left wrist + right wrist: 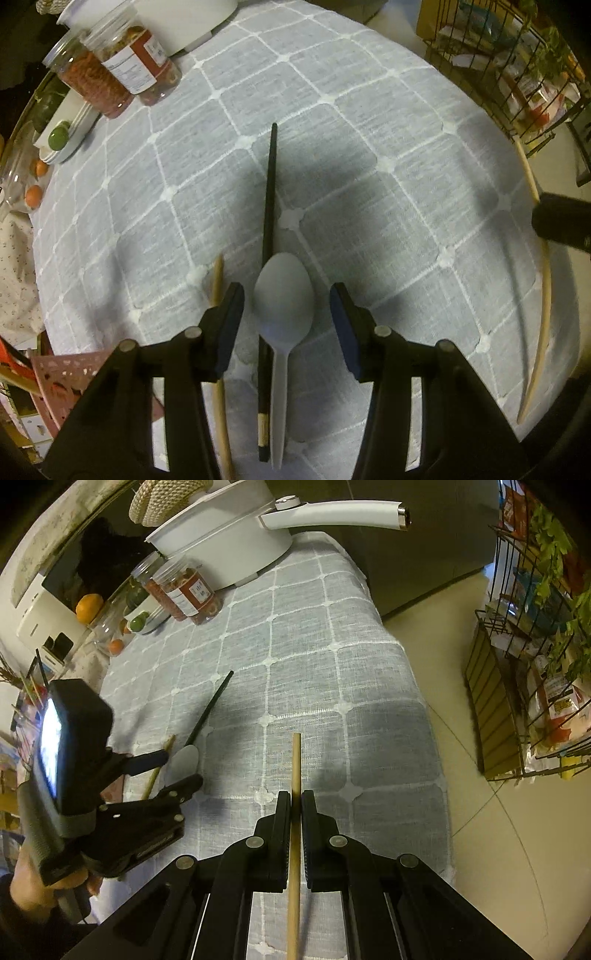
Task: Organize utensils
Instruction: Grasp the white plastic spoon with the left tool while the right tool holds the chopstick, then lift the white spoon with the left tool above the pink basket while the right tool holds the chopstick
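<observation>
Straddling the spoon (284, 295), the left gripper (287, 306) gapes wide; it should centre before closing. Right gripper (296, 805) pinches a wooden chopstick (295, 760); keep it level.

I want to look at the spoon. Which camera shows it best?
The left wrist view. There the whole spoon lies flat on the cloth, bowl to handle, between the open left hand-held gripper fingers. The right wrist view shows only part of its bowl, behind that gripper.
</observation>
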`<action>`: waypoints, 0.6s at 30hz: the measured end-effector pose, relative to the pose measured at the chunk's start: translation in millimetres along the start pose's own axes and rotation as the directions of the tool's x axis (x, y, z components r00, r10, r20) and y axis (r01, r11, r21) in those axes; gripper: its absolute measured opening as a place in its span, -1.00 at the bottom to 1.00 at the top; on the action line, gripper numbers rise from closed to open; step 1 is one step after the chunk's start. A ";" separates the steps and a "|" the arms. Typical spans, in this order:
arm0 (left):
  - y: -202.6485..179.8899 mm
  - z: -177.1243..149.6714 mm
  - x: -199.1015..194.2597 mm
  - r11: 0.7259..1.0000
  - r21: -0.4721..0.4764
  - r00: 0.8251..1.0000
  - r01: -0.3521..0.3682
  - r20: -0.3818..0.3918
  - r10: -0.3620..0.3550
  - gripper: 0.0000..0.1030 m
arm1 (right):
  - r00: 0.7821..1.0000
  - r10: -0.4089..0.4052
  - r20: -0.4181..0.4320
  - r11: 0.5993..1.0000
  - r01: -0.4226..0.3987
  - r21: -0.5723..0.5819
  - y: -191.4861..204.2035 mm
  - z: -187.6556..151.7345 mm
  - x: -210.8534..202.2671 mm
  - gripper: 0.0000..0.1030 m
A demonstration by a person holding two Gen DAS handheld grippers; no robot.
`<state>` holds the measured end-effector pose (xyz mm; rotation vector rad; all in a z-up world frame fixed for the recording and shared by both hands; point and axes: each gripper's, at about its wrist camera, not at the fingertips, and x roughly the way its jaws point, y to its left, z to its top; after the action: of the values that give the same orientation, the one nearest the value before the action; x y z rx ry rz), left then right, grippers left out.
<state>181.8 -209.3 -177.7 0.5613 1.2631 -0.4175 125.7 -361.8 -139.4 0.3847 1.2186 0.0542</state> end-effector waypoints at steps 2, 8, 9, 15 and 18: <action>0.9 1.4 0.0 1.000 -0.004 1.000 0.019 -0.005 -0.019 -0.29 | 1.000 0.006 0.000 1.000 -0.006 0.006 -0.7 0.2 -0.7 -0.89; 4.7 0.0 -5.5 0.999 -0.029 1.000 0.020 0.021 -0.020 -0.30 | 1.000 0.010 0.005 1.000 -0.010 0.005 2.3 0.3 -2.5 -0.89; 7.0 -1.9 -8.6 0.999 -0.035 0.999 0.028 0.031 -0.027 -0.30 | 1.000 0.012 0.007 1.000 -0.012 0.003 3.2 0.1 -3.4 -0.89; 22.7 -12.9 -41.0 0.996 -0.062 0.990 0.065 0.126 -0.056 -0.31 | 0.998 0.024 0.052 1.000 -0.023 -0.017 14.1 1.6 -16.9 -0.89; 29.7 -23.6 -62.2 0.994 -0.074 0.980 0.084 0.189 -0.069 -0.31 | 0.996 0.043 0.080 0.999 -0.041 -0.029 22.1 1.1 -26.6 -0.89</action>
<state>164.9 -172.0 -117.4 0.3960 1.1187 -0.4699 121.0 -347.9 -108.0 0.3850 1.1295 0.0909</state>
